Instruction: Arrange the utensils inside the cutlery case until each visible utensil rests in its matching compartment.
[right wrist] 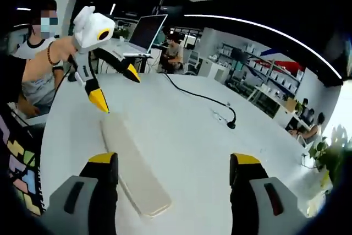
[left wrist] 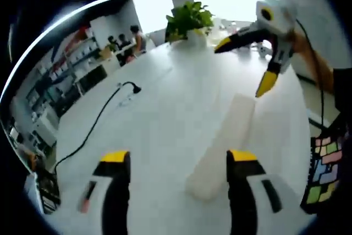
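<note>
A long, off-white cutlery case [left wrist: 225,136] lies flat on the white table [left wrist: 165,108], and its inside is hidden. My left gripper [left wrist: 179,157] is open at one end of the case, which runs up beside its right jaw. My right gripper [left wrist: 245,63] hangs open at the case's other end, one yellow tip just above it. In the right gripper view the case [right wrist: 132,169] runs from beside the left jaw of my open right gripper [right wrist: 174,159] towards my open left gripper [right wrist: 115,86], whose lower tip is at the case's far end.
A black cable with a plug [left wrist: 129,87] [right wrist: 231,122] crosses the table. A potted plant [left wrist: 190,20] stands at one edge and an open laptop [right wrist: 146,34] at another. A small pink object [left wrist: 85,196] lies near the left jaw. People sit around the room.
</note>
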`<state>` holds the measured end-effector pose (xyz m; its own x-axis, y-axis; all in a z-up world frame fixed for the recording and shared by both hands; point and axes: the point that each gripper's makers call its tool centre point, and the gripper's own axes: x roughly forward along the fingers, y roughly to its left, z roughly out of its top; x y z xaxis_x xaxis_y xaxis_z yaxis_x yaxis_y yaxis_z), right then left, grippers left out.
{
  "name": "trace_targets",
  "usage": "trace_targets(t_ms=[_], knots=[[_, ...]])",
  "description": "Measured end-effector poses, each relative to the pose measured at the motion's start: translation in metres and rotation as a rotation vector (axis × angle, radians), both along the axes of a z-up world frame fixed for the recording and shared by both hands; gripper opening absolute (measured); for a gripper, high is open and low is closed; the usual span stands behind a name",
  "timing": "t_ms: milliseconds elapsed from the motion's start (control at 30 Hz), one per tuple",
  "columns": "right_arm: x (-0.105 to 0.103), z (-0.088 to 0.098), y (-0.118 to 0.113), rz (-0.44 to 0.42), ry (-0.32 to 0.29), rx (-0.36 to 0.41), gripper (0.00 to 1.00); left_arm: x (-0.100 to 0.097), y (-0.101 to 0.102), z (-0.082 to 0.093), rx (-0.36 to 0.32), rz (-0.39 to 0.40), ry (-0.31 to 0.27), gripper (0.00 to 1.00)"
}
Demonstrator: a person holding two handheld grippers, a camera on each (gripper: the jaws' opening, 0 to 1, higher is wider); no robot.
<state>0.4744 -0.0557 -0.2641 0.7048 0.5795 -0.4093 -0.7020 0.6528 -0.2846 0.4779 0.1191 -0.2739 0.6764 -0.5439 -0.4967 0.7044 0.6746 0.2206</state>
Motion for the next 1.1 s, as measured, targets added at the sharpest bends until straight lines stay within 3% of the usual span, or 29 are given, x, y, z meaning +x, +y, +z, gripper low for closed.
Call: trace_targets(t_ms=[67, 167, 300, 567, 667, 833, 967, 1100], knots=[[-0.001, -0.002, -0.004, -0.024, -0.017, 0.028, 0.87, -0.002, 0.012, 0.003, -0.047, 0.046, -0.051, 0.77], [-0.006, 0.005, -0.008, -0.065, -0.049, 0.126, 0.85, -0.008, 0.027, 0.001, -0.114, 0.103, -0.068, 0.76], [-0.016, 0.021, -0.022, -0.134, -0.142, 0.224, 0.85, -0.008, 0.055, 0.001, -0.22, 0.202, -0.125, 0.75], [-0.043, 0.036, -0.054, -0.249, -0.271, 0.295, 0.85, -0.01, 0.096, 0.006, -0.27, 0.338, -0.198, 0.76], [-0.054, 0.04, -0.067, -0.293, -0.309, 0.315, 0.86, -0.018, 0.119, 0.003, -0.196, 0.448, -0.212, 0.79], [-0.071, 0.038, -0.092, -0.381, -0.328, 0.343, 0.87, -0.028, 0.129, 0.012, -0.216, 0.468, -0.228, 0.84], [-0.082, 0.039, -0.11, -0.439, -0.334, 0.396, 0.87, -0.041, 0.131, 0.038, -0.266, 0.464, -0.329, 0.86], [-0.09, 0.043, -0.119, -0.458, -0.319, 0.415, 0.86, -0.056, 0.132, 0.048, -0.288, 0.441, -0.345, 0.85]])
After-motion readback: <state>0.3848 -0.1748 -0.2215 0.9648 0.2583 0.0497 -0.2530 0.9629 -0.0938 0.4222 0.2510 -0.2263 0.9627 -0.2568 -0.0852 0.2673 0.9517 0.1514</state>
